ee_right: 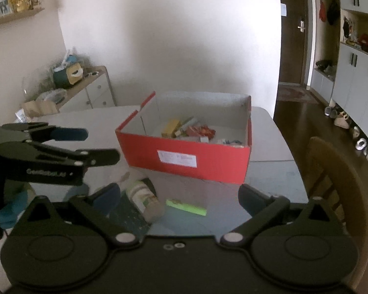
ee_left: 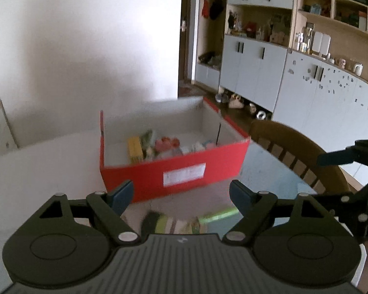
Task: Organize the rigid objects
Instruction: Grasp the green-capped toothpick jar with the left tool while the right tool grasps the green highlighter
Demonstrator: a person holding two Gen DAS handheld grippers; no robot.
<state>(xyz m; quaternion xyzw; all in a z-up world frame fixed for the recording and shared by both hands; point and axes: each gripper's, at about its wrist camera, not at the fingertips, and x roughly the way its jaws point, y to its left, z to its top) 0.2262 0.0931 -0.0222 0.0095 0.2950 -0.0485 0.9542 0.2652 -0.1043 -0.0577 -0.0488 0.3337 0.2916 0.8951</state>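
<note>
The pale grey table with rounded corners carries an open red cardboard box, white inside, with a white label on its near wall. Nearer, on the dark glossy section of the tabletop, a white-and-green bottle lies on its side. A flat bright-green packet lies just beside it.

items in red box blurred, unidentifiable; bottle label unreadable; objects at 6 o'clock half hidden behind left gripper body
</note>
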